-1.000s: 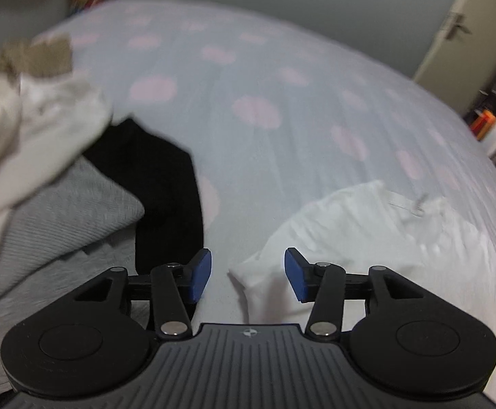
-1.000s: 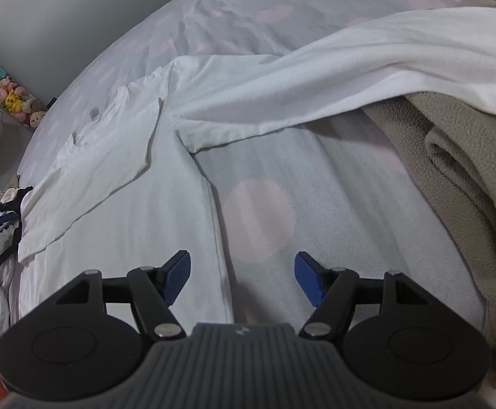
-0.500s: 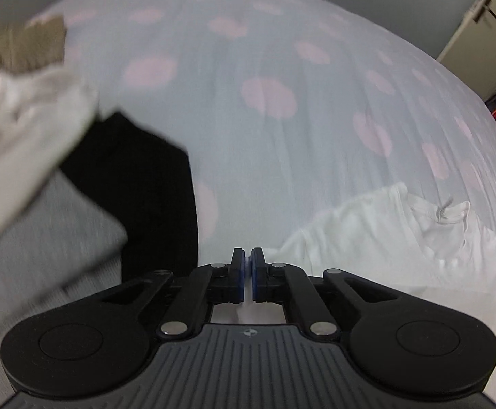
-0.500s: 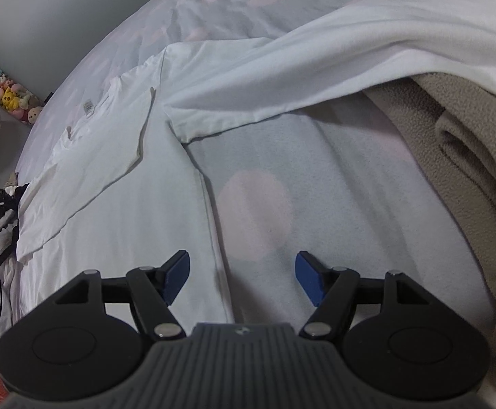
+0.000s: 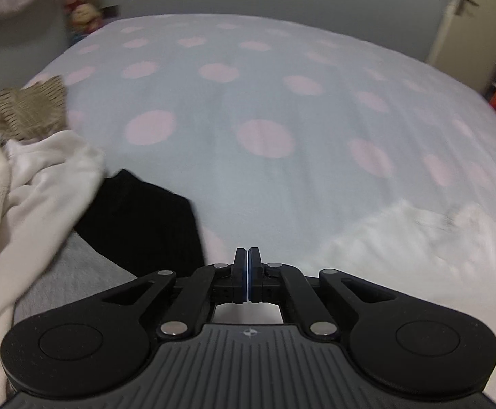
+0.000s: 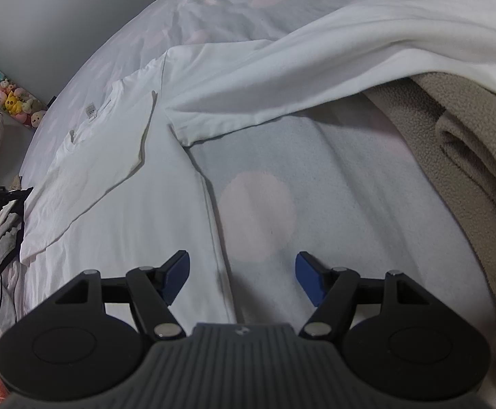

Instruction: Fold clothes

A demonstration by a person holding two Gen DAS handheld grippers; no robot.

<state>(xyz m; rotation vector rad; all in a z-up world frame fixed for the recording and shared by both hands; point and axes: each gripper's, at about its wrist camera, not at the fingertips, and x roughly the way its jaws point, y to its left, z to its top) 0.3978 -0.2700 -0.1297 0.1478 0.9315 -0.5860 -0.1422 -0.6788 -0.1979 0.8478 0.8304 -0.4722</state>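
Note:
A white T-shirt lies spread on the bed, with its neck label towards the far left. One sleeve side is lifted and stretches up to the right. My right gripper is open, low over the shirt's side hem. My left gripper is shut; white cloth shows just under the closed jaws, and the blurred white shirt lies to their right.
The bed cover is pale blue with pink dots. A pile of clothes lies on the left: black, grey and cream garments. A beige fleece lies at right. Plush toys sit by the wall. A door stands beyond the bed.
My left gripper has closed on the edge of the white shirt and lifted, its view tilting up across the bed. My right gripper stayed open and moved slightly closer to the shirt hem.

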